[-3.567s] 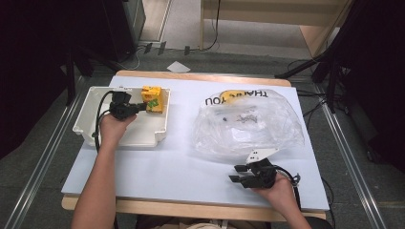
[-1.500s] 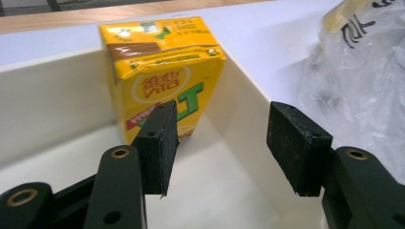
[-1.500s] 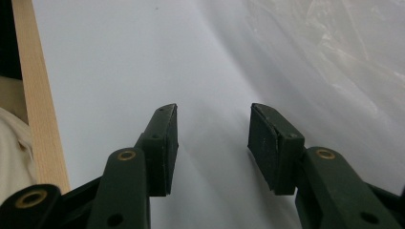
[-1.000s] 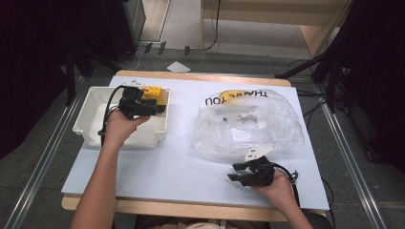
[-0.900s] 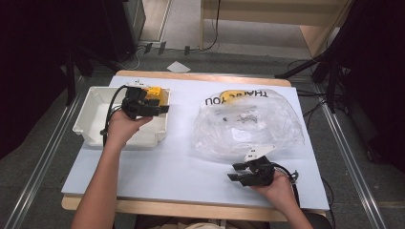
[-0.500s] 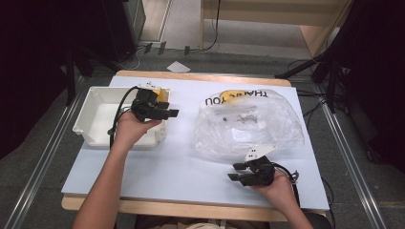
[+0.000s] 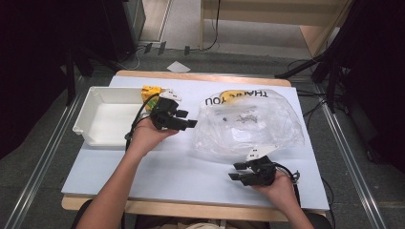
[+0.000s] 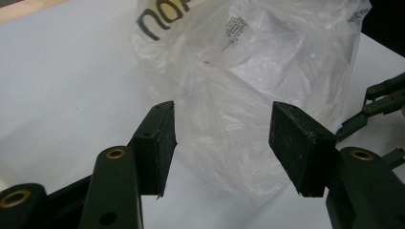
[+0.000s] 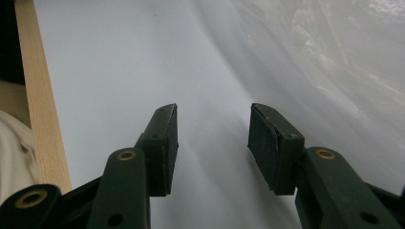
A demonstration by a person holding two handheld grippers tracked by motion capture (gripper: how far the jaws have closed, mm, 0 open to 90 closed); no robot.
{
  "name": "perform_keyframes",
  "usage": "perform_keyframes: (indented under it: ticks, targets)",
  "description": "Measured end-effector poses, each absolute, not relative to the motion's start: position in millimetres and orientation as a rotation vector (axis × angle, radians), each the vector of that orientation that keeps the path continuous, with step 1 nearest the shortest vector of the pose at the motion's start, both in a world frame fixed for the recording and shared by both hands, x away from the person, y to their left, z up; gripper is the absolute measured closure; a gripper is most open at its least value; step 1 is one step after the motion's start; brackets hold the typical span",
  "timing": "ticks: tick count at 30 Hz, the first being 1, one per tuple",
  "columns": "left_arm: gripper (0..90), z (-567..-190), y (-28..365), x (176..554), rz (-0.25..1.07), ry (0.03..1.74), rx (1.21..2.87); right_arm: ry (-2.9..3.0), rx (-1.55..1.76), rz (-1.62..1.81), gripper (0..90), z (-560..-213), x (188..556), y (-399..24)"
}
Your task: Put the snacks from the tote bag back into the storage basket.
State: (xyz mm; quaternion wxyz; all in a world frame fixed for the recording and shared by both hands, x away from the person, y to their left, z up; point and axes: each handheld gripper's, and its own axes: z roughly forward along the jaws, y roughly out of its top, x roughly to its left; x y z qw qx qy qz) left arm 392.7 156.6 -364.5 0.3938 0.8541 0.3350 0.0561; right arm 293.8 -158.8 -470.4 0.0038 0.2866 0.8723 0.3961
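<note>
With both jaw pairs apart and empty, the left gripper (image 7: 187,123) should meet the bag (image 7: 248,121) (mid-table, right of the tray (image 7: 90,119)) low at its near edge, while the right gripper (image 7: 235,171) waits beside it.
</note>
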Motion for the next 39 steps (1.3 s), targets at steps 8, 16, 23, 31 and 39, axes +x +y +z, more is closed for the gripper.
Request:
perform_keyframes:
  ticks: [8,16,23,31,39]
  targets:
    - [43.3,-368.4,138.0,377.8,0.115,0.794,2.175,2.726,0.907,1.265,54.6,-469.8,294.3,-161.4]
    - [43.3,-382.0,126.8,360.8,0.119,0.744,2.223,2.725,0.906,1.271,54.6,-469.1,293.9,-162.2]
    - [43.3,-387.9,124.0,349.1,0.11,0.711,2.202,2.718,0.907,1.277,54.6,-468.9,294.0,-163.0]
    - [44.0,-394.2,118.3,343.1,0.106,0.683,2.209,2.719,0.911,1.277,54.5,-468.8,294.0,-163.2]
    - [44.2,-406.3,114.6,334.9,0.081,0.652,2.217,2.718,0.918,1.276,54.5,-468.5,293.8,-164.5]
